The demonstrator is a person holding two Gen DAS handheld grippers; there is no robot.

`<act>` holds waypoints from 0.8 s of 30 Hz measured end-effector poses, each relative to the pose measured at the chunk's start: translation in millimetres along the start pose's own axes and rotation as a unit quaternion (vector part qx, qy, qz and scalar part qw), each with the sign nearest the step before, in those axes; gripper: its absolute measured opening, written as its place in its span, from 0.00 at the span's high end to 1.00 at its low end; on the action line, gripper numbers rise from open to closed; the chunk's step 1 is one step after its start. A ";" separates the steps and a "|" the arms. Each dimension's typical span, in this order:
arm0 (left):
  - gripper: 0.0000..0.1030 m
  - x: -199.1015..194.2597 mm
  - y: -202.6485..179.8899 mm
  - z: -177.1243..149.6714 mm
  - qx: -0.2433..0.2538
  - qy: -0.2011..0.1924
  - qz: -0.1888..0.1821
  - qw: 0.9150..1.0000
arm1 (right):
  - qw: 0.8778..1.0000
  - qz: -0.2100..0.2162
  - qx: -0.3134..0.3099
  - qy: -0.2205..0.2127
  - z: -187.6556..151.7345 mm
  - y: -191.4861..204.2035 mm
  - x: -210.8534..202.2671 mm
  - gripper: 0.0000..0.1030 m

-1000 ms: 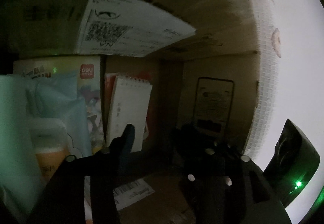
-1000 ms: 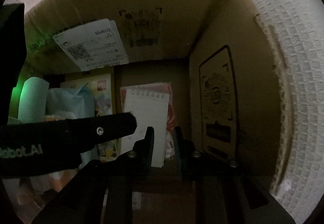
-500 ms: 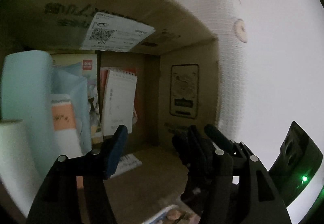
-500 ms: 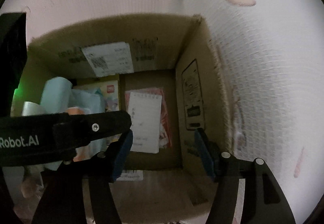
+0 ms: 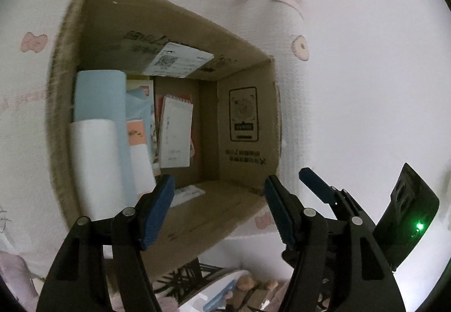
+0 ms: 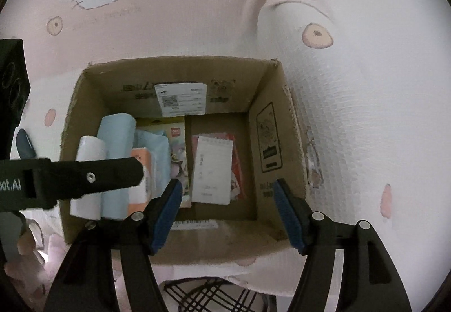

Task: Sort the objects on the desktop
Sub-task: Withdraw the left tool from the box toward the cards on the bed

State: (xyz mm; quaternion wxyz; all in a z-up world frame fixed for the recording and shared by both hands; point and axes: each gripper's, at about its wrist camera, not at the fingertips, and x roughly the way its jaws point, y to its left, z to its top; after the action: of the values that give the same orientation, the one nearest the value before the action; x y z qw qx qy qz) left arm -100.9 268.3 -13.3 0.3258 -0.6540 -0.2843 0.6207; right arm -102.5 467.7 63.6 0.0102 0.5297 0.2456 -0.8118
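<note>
An open cardboard box (image 6: 270, 125) (image 5: 248, 125) sits on a Hello Kitty cloth. Inside it a white spiral notepad (image 6: 212, 173) (image 5: 176, 134) lies over a red booklet. On its left are a pale blue roll (image 6: 117, 154) (image 5: 98, 97), a white roll (image 6: 87, 179) (image 5: 95, 165) and coloured packets (image 6: 176, 148). My left gripper (image 5: 218, 207) is open and empty above the box's near edge. My right gripper (image 6: 227, 216) is open and empty over the box's near wall. The left gripper's black finger (image 6: 84, 179) crosses the right wrist view.
The pink and white cloth (image 6: 366, 114) covers the surface around the box, with a raised fold (image 6: 287, 1) at the back right. A black wire rack (image 6: 208, 295) (image 5: 186, 278) shows below the table's front edge.
Both grippers have pulled up and back out of the box, so its whole rim now shows. The right gripper opened and left the notepad lying inside the box.
</note>
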 end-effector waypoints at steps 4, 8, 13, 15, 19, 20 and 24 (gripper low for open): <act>0.32 -22.3 0.3 -12.5 0.024 -0.007 0.002 1.000 | 1.000 -0.021 -0.003 -0.009 -11.0 10.4 -20.8 0.37; 0.32 -38.8 2.1 -27.8 0.038 0.000 -0.011 0.999 | 0.999 -0.048 0.003 -0.015 -23.8 19.5 -42.3 0.37; 0.32 -56.7 -0.1 -40.2 0.067 0.003 -0.023 0.997 | 0.998 -0.047 0.004 -0.028 -31.3 32.5 -64.9 0.37; 0.32 -65.0 0.2 -41.4 0.075 -0.008 -0.023 0.997 | 0.998 -0.048 -0.007 -0.031 -32.6 40.3 -67.1 0.37; 0.31 -79.9 5.8 -41.2 0.073 -0.022 -0.029 0.997 | 0.999 -0.037 -0.015 -0.028 -35.7 55.7 -64.9 0.37; 0.31 -84.6 8.7 -40.4 0.076 -0.027 -0.027 0.996 | 0.999 -0.031 -0.018 -0.029 -36.0 60.1 -64.1 0.37; 0.31 -99.3 25.6 -36.4 0.087 -0.052 0.001 0.995 | 0.999 -0.004 -0.027 -0.032 -31.0 79.4 -58.0 0.36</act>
State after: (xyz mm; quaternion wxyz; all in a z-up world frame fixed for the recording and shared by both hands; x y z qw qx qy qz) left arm -72.2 172.5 29.7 0.3656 -0.5900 -0.2452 0.6768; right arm -28.5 396.4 73.1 0.0294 0.5022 0.2689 -0.8213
